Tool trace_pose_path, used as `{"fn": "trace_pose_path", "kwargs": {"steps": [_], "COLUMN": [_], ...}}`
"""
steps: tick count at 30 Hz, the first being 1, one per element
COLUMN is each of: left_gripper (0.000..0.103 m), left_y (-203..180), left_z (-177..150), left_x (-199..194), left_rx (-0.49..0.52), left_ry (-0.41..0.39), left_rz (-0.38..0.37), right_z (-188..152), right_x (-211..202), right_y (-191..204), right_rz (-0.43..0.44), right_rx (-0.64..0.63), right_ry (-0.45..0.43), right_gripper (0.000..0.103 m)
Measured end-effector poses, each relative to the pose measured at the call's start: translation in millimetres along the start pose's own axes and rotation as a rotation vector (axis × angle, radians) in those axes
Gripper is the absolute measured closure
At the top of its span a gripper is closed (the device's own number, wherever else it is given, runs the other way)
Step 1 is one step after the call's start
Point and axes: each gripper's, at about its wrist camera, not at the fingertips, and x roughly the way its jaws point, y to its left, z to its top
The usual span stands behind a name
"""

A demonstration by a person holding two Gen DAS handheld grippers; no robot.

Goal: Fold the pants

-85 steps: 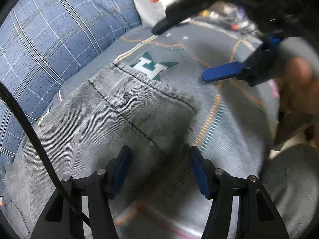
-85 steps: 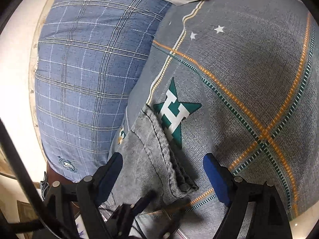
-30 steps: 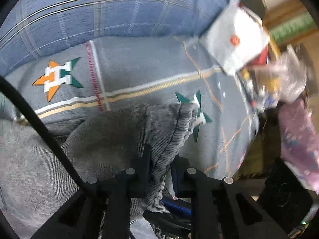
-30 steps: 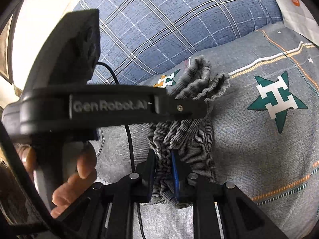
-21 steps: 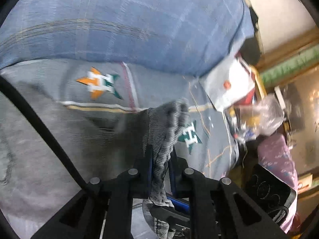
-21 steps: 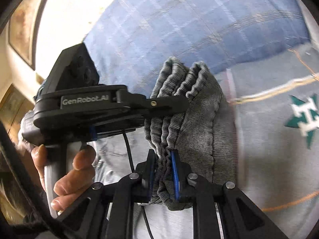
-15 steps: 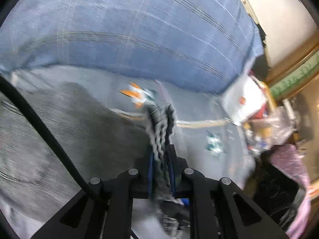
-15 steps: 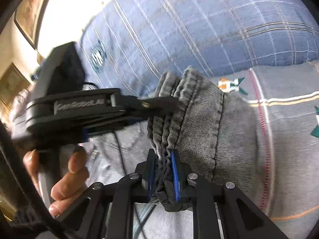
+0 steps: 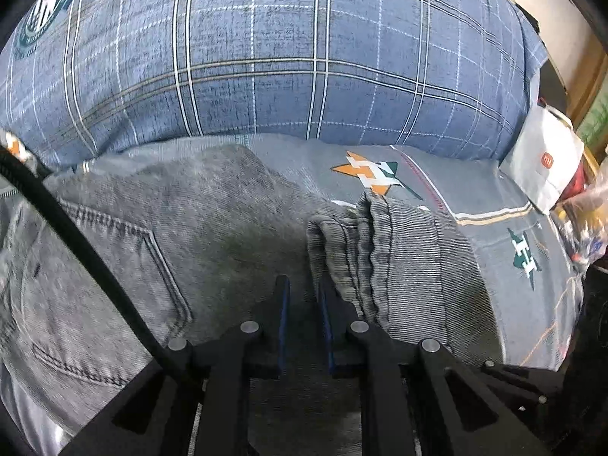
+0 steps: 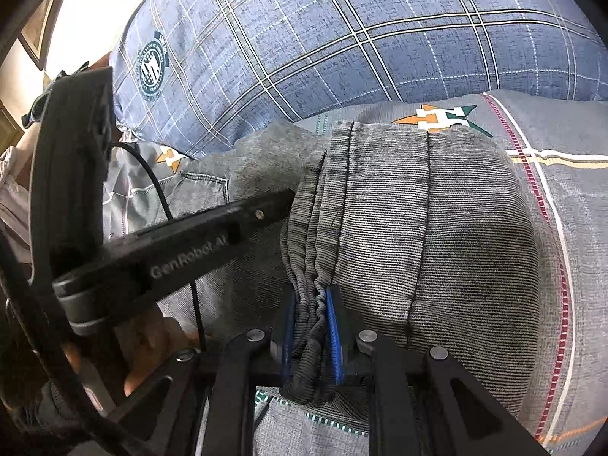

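Grey denim pants lie on the bed, back pocket showing at the left. Their stacked leg hems are folded over onto the upper part. My left gripper is shut, pinching the left edge of that hem stack, most of which bulges to the right of its fingers. In the right wrist view my right gripper is shut on the near end of the hem stack, fabric bunched between its blue pads. The left gripper reaches the stack's far left edge, held by a person's hand.
A big blue plaid pillow rises just behind the pants. The grey bedsheet with star logos spreads to the right. A white paper bag and loose clutter sit at the far right. A black cable crosses the left.
Both grippers carried the hem stack across the bed toward the pillow and lowered it. The leg ends now rest on the pants' upper part instead of hanging lifted.
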Motion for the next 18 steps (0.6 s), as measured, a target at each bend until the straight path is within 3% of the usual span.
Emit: {"fn": "trace_pose_path", "kwargs": {"steps": [4, 6, 10, 13, 15, 17, 18], "left_gripper": [0.090, 0.090, 0.090, 0.089, 0.089, 0.081, 0.071], "left_y": [11.1, 16.5, 18.6, 6.4, 0.4, -3.4, -7.9], "left_z": [2.0, 2.4, 4.4, 6.0, 5.6, 4.6, 2.4], "left_x": [-3.4, -5.1, -11.9, -19.4, -23.8, -25.4, -24.7], "left_rx": [-0.109, -0.135, -0.110, -0.009, 0.023, 0.021, 0.032], "left_ry": [-0.020, -0.049, -0.062, -0.084, -0.098, -0.086, -0.080], "left_rz": [-0.120, -0.101, -0.080, -0.050, -0.106, -0.214, -0.212], "right_z": [-1.0, -1.0, -3.8, -3.5, -4.4, -4.8, -5.1], "right_x": [-2.2, 0.1, -6.4, -1.0, 1.3, 1.9, 1.5], "right_y": [0.8, 1.7, 4.5, 5.2, 8.3, 9.2, 10.0], "right_rz": [0.000, -0.006, -0.015, -0.028, -0.048, -0.060, -0.060], "right_rx": [-0.004, -0.009, -0.021, -0.035, -0.065, -0.081, -0.086], "right_ry": [-0.008, -0.014, -0.035, -0.019, -0.017, -0.020, -0.021], "right_gripper": [0.086, 0.086, 0.086, 0.083, 0.082, 0.081, 0.079]}}
